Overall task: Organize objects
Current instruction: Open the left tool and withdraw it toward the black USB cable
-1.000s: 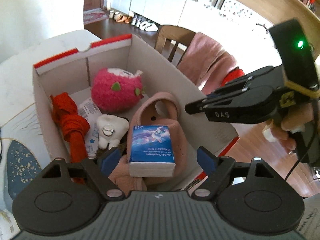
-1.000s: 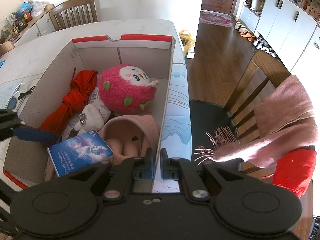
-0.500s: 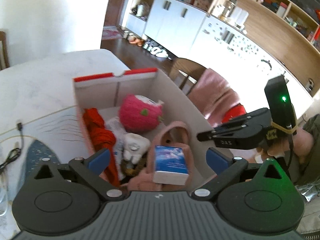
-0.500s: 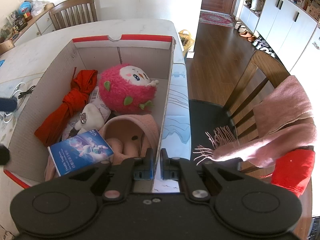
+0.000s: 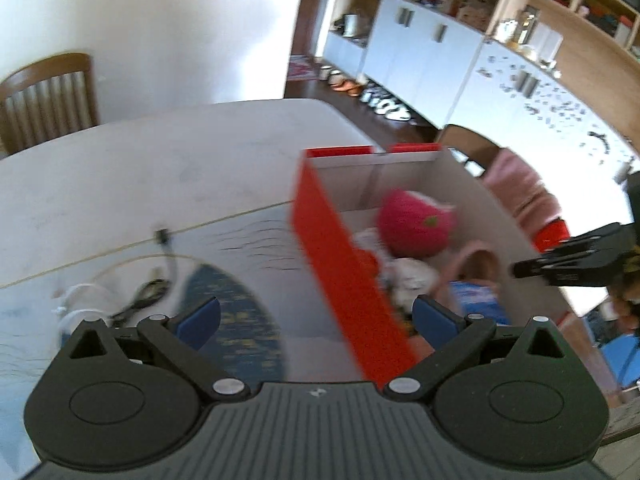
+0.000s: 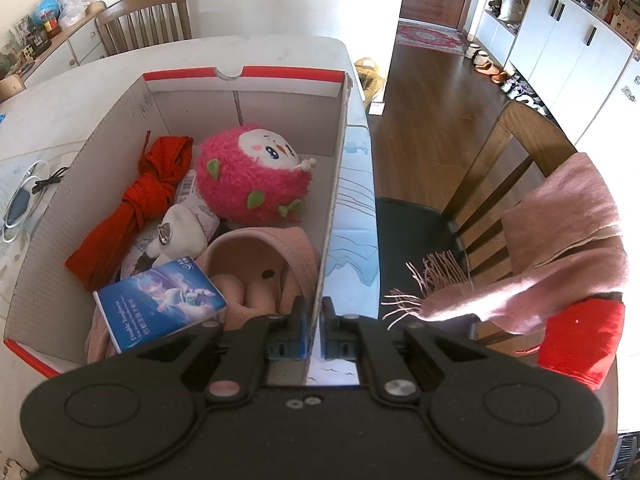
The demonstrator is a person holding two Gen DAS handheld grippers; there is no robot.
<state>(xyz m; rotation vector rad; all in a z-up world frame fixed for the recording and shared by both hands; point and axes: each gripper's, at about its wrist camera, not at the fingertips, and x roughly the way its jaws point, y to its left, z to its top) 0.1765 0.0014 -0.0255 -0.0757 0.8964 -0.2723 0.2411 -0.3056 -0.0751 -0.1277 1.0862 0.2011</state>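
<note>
Left gripper (image 5: 316, 316) swung outside the box (image 6: 336, 184), jaws wide, empty; right gripper (image 6: 314, 320) clamps its wall.

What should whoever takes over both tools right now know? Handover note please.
Left tool: jaws wide, just opened, nothing between them, off to the box's outer side.
Right tool: shut on the cardboard box wall, steadying it.
In the box: blue tissue pack, pink plush, white toy, red cloth, pink slipper.
Done: tissue pack is in.
Left: cables lie outside on the table.
</note>
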